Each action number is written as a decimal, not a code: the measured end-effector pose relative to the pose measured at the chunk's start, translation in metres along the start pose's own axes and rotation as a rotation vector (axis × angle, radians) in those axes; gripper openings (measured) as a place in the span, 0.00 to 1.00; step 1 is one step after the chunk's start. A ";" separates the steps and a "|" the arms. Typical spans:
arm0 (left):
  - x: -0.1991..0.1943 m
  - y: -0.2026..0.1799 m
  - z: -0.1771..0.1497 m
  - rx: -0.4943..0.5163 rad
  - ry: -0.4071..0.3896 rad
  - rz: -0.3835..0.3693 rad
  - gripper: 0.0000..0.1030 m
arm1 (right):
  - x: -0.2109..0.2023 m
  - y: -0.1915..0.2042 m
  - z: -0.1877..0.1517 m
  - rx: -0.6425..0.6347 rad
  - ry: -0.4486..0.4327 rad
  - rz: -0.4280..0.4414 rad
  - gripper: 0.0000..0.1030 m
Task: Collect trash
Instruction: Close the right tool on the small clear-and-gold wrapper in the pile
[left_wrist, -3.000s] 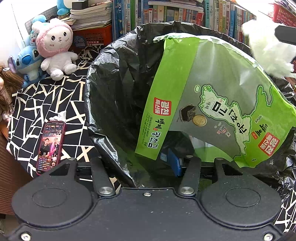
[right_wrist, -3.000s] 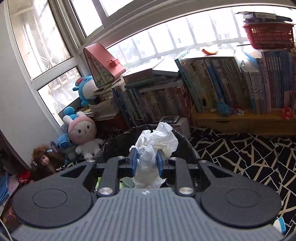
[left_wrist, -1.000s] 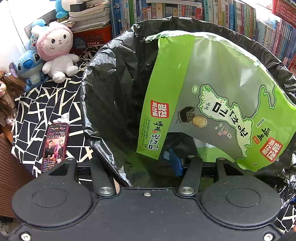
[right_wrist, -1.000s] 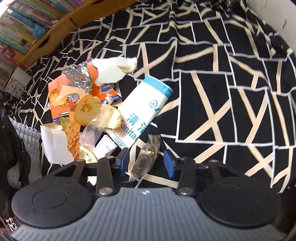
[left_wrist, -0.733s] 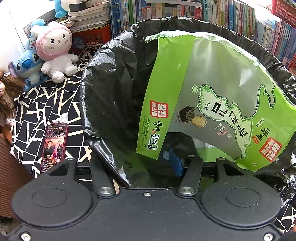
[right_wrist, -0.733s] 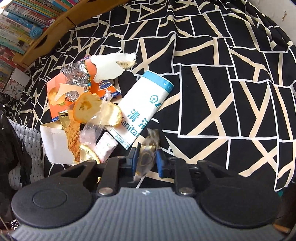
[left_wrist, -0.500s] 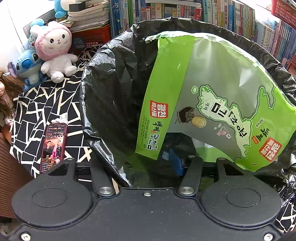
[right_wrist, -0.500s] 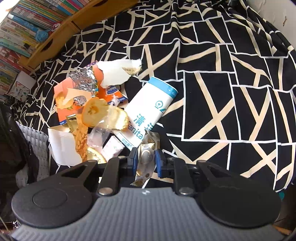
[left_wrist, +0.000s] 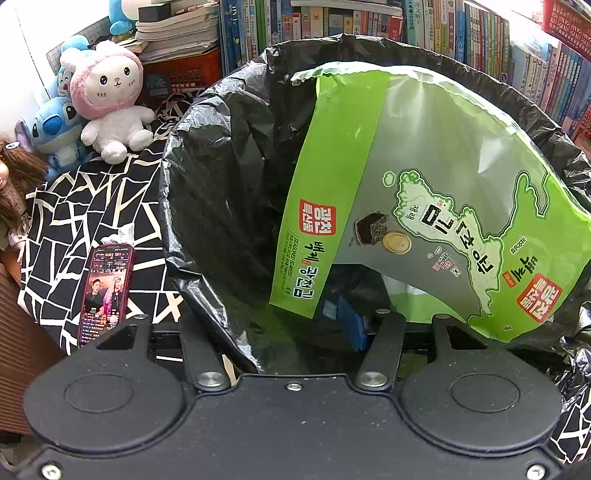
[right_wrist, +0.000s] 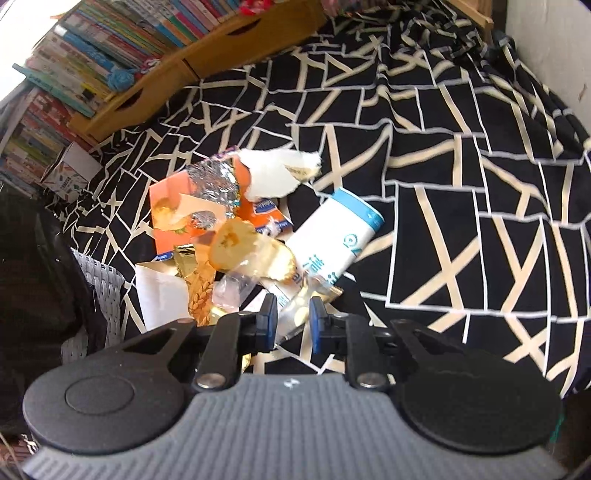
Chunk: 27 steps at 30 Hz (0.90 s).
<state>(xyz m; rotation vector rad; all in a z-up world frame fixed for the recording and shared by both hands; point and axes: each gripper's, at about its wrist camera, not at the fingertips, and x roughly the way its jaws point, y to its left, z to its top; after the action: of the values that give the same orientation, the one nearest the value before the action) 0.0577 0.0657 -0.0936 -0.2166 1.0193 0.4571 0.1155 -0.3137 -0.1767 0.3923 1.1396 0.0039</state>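
Note:
In the left wrist view a bin lined with a black trash bag (left_wrist: 221, 166) fills the frame, and a large green seaweed packet (left_wrist: 424, 192) leans inside it. My left gripper (left_wrist: 271, 328) straddles the near rim, one finger outside and the blue-padded finger (left_wrist: 351, 321) inside, shut on the rim. In the right wrist view my right gripper (right_wrist: 293, 318) is shut on a crinkly clear and gold wrapper (right_wrist: 301, 308), lifted just above a litter pile on the black-and-cream patterned cloth (right_wrist: 461, 184).
The pile holds a white and blue wipes pack (right_wrist: 332, 240), an orange carton (right_wrist: 173, 206) with foil, yellow peel (right_wrist: 236, 240) and white paper (right_wrist: 273, 173). The grey woven bin (right_wrist: 99, 284) stands left. A phone (left_wrist: 105, 291), plush toys (left_wrist: 110, 107) and bookshelves (left_wrist: 332, 22) surround the bin.
The right gripper's jaws closed on the wrapper and lifted it a little off the cloth. The left gripper and the bin have not moved.

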 end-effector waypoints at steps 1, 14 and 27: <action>0.000 0.000 0.000 0.001 0.001 0.000 0.53 | 0.000 0.002 0.000 -0.011 -0.002 -0.007 0.23; 0.001 -0.002 -0.001 0.004 -0.002 0.001 0.53 | 0.040 -0.010 0.017 0.147 0.120 -0.060 0.56; -0.002 -0.001 -0.001 0.005 -0.006 0.002 0.53 | 0.065 0.002 0.015 0.127 0.189 -0.117 0.47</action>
<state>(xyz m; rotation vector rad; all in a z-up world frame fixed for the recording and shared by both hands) 0.0570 0.0639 -0.0928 -0.2094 1.0152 0.4566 0.1572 -0.3034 -0.2278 0.4437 1.3526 -0.1371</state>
